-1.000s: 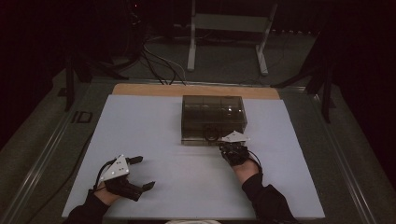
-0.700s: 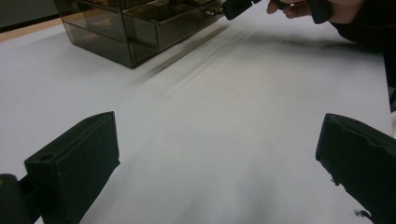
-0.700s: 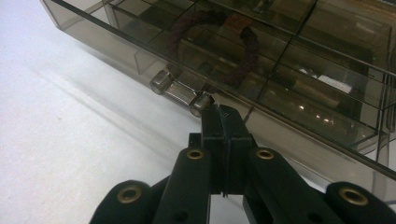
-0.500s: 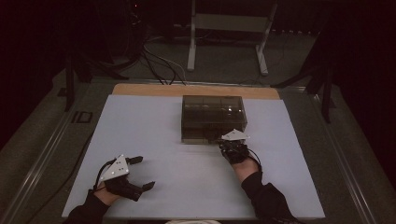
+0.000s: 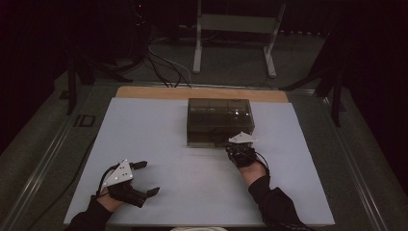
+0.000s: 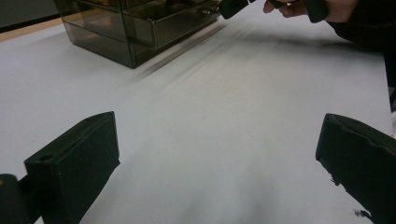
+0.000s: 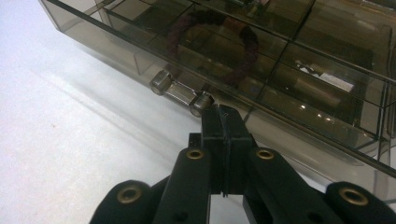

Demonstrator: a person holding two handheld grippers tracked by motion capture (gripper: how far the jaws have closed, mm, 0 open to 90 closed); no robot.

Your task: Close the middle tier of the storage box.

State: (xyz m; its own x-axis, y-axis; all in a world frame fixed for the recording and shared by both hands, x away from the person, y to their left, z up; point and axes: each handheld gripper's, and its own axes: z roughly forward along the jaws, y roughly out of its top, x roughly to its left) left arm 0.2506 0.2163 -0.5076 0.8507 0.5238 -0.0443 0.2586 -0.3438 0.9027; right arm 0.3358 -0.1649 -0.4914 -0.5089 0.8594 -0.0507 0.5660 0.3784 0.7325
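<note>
Resting at seven o'clock, left tongs [image 5: 145,178] gape apart; right tongs [image 7: 223,122], pressed together, meet one smoky drawer box [image 5: 219,120] on the white surface [image 5: 159,130].

White table sheet [image 5: 159,144] covering tabletop; bare wooden strip [image 5: 154,92] showing along far edge. Grey floor [image 5: 231,67] lying beyond table. White metal stand [image 5: 234,23] standing on floor, two legs spreading down. Dark cables [image 5: 163,65] trailing across floor left of stand. Dark frame posts [image 5: 72,79] standing at both sides.
</note>
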